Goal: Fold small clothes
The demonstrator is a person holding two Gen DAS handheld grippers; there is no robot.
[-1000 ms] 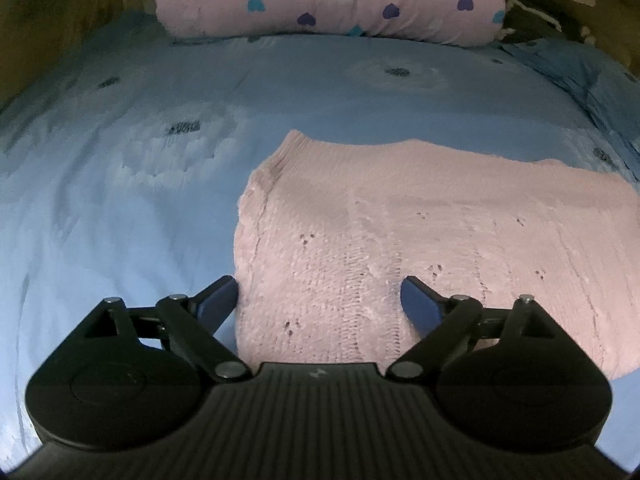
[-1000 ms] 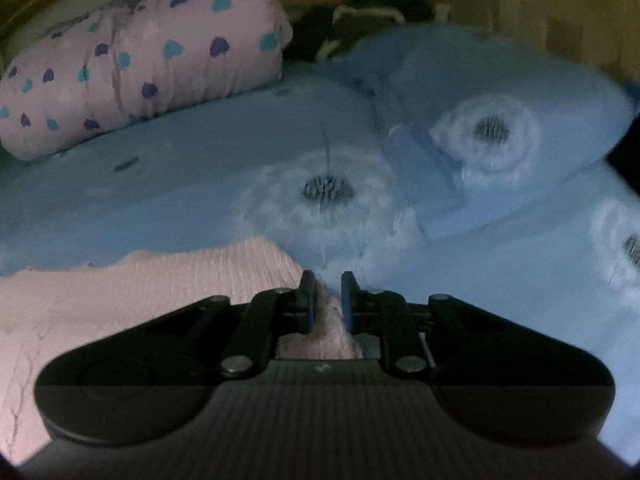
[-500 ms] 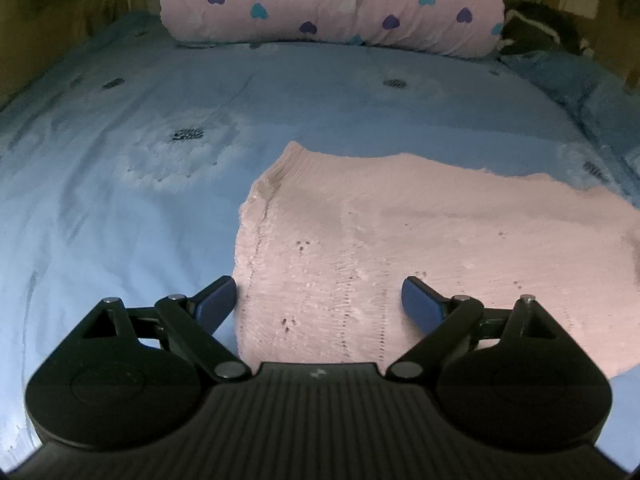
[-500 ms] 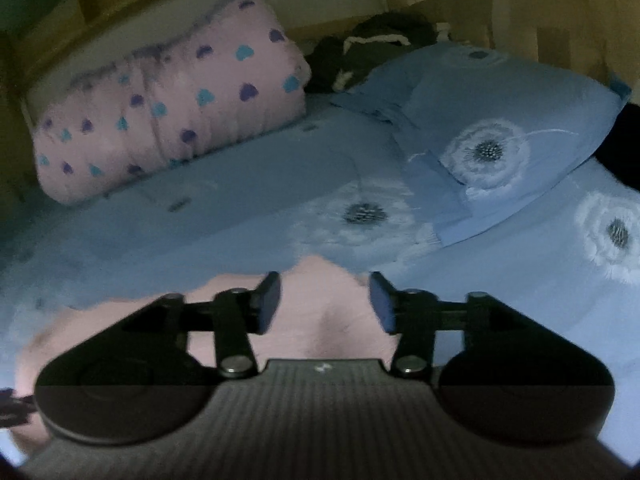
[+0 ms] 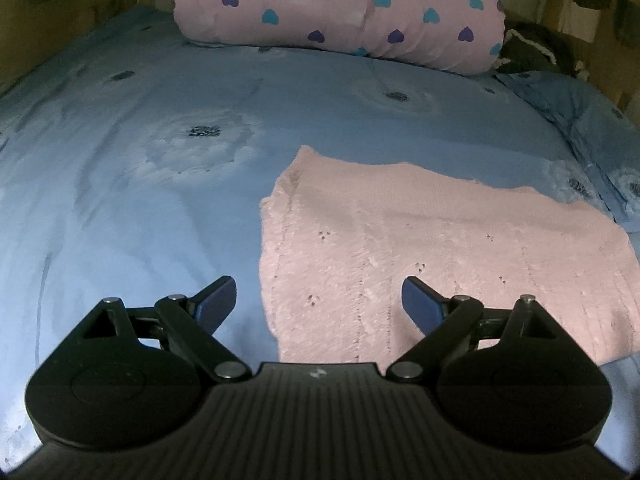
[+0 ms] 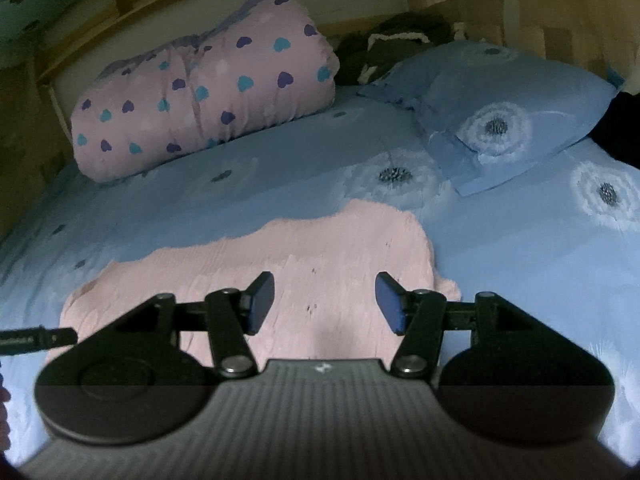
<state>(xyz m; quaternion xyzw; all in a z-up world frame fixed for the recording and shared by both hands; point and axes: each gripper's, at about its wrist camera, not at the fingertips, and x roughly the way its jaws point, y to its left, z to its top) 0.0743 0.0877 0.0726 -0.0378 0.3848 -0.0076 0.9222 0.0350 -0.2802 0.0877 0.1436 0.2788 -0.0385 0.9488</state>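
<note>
Pink knitted garment (image 5: 420, 256) lies flat on the blue flowered bedspread (image 5: 160, 152), well short of the heart-print rolled quilt (image 5: 340, 8) at the headboard end. Your left gripper (image 5: 318, 300) hangs over the garment's near-left edge, jaws wide apart, nothing between them. Your right gripper (image 6: 324, 306) is above the garment's right end, jaws partly apart and empty. Judgement: one fold looks laid and let go; you are between folds. Next move calls for both grippers to pinch one edge and carry it across evenly, without dragging the knit.
</note>
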